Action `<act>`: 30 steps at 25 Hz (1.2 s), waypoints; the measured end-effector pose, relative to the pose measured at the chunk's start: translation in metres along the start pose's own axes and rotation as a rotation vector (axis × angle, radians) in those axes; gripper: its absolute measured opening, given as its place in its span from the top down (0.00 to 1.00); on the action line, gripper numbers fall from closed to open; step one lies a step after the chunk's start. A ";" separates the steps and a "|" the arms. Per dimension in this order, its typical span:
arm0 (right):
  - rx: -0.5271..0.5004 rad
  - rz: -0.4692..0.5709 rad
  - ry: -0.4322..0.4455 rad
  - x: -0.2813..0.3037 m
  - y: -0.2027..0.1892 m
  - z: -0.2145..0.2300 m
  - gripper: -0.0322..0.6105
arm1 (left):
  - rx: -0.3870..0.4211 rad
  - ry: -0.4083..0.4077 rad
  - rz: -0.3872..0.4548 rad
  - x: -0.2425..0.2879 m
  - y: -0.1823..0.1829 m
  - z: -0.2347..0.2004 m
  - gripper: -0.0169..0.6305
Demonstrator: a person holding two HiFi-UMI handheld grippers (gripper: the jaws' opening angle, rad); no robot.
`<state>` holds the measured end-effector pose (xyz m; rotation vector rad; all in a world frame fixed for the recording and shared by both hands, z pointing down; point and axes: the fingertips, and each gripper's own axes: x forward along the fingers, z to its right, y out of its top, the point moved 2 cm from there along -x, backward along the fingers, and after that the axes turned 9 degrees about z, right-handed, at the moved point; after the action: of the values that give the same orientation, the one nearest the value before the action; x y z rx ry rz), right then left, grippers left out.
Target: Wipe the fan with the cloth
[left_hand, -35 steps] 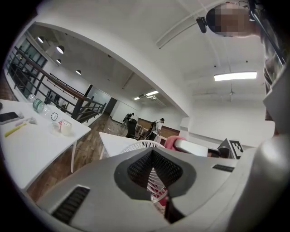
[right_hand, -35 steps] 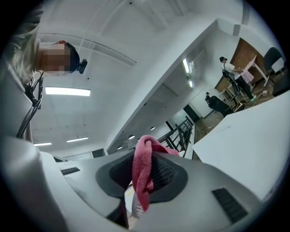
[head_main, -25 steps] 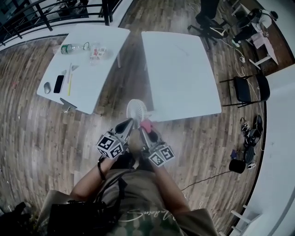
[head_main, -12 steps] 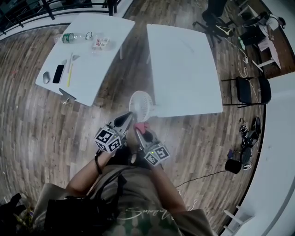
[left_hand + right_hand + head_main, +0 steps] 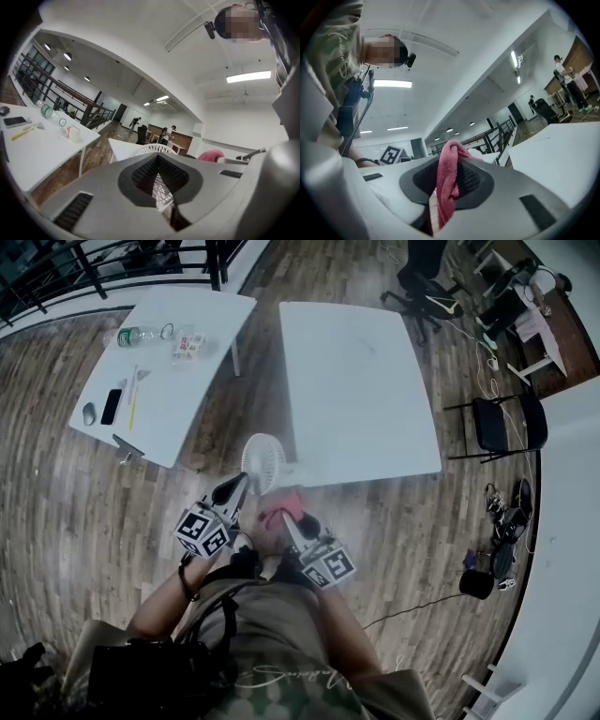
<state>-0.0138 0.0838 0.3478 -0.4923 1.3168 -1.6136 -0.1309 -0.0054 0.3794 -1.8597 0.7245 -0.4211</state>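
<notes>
Left tongs [image 5: 238,487], right tongs [image 5: 278,518]: side by side, clamped.

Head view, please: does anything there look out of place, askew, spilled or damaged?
Nothing looks spilled or damaged. The one oddity is that the small white round fan is held up in the air by the left gripper rather than standing on the large white table, beside the pink cloth clamped in the right gripper.

Two white tables stand near each other on a wood floor [image 5: 66,512]. The left table [image 5: 183,381] carries a clear bottle [image 5: 131,336] near its far edge. Nearer lie a dark phone [image 5: 111,406], a grey mouse [image 5: 88,413] beside it and a yellow pen [image 5: 132,412]. A black folding chair [image 5: 502,423] stands beside the right table [image 5: 356,390], an office chair [image 5: 427,296] beyond it. There is a black railing [image 5: 94,268] at the far left, and tangled cables [image 5: 511,512] lie by the white wall [image 5: 562,540].
</notes>
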 end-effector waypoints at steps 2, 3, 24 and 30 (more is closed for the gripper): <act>-0.006 0.049 -0.006 -0.004 0.029 0.014 0.81 | 0.041 0.032 0.034 0.000 0.006 0.012 0.95; -0.003 0.067 -0.009 -0.007 0.041 0.022 0.81 | 0.062 0.042 0.058 0.003 0.009 0.021 0.95; 0.108 0.021 0.058 0.066 -0.004 0.095 0.83 | 0.402 0.309 0.225 0.027 0.038 0.059 0.95; 0.086 -0.058 0.061 0.058 -0.055 0.103 0.83 | 0.383 0.355 0.238 0.027 0.029 0.055 0.95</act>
<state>0.0178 -0.0214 0.4184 -0.4352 1.2829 -1.7371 -0.0865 0.0085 0.3297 -1.3352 1.0128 -0.6912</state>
